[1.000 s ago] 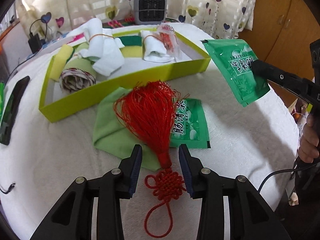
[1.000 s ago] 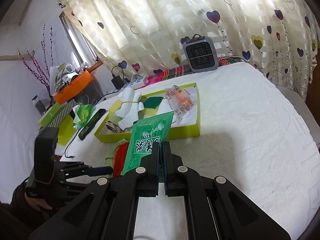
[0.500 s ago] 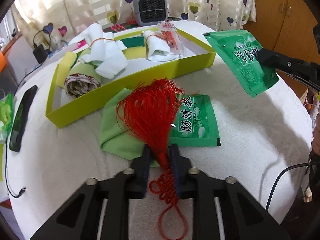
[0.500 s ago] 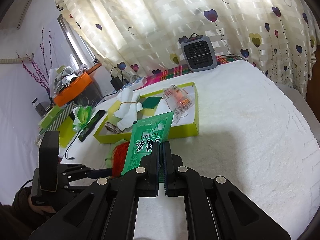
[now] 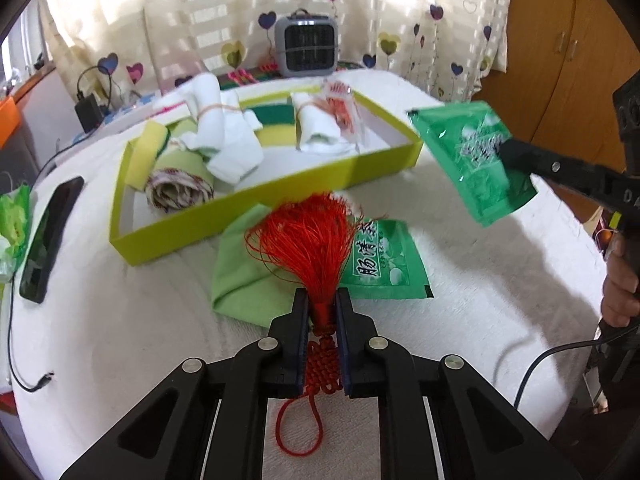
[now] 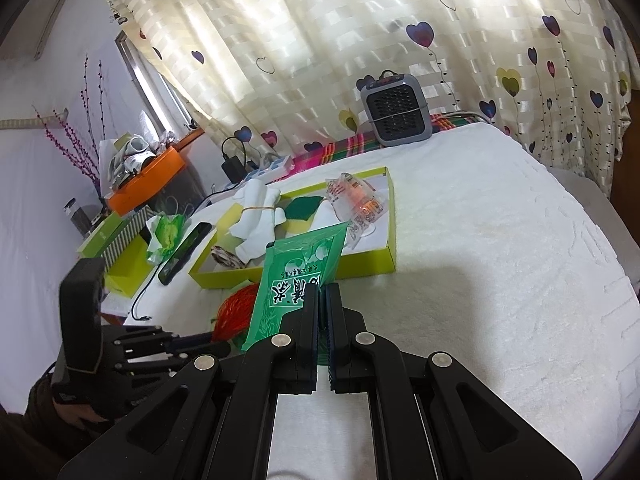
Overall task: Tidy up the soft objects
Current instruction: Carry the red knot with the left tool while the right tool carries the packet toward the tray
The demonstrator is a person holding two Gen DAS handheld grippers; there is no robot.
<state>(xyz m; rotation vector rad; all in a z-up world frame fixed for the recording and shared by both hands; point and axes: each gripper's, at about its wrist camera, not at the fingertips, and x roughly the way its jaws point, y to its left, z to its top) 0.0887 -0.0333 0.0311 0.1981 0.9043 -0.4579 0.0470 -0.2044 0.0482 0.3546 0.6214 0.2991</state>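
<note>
My left gripper (image 5: 322, 300) is shut on the neck of a red tassel (image 5: 310, 240) with a knotted cord, lifted just off the white bed cover. Under it lie a light green cloth (image 5: 244, 280) and a green sachet (image 5: 380, 264). My right gripper (image 6: 322, 292) is shut on a second green sachet (image 6: 296, 272), held in the air to the right of the yellow-green tray (image 5: 256, 204); it also shows in the left wrist view (image 5: 476, 160). The tray holds white rolled cloths (image 5: 224, 136), sponges, a fabric roll and a clear packet.
A grey heater (image 5: 310, 48) stands behind the tray by the curtain. A black phone (image 5: 50, 236) and a green wrapper (image 5: 14, 220) lie at the left with a cable. A wooden cupboard (image 5: 568, 40) is at the right.
My left gripper closed on the tassel's neck and raised it slightly. My right gripper kept the green sachet in the air, nearly still.
</note>
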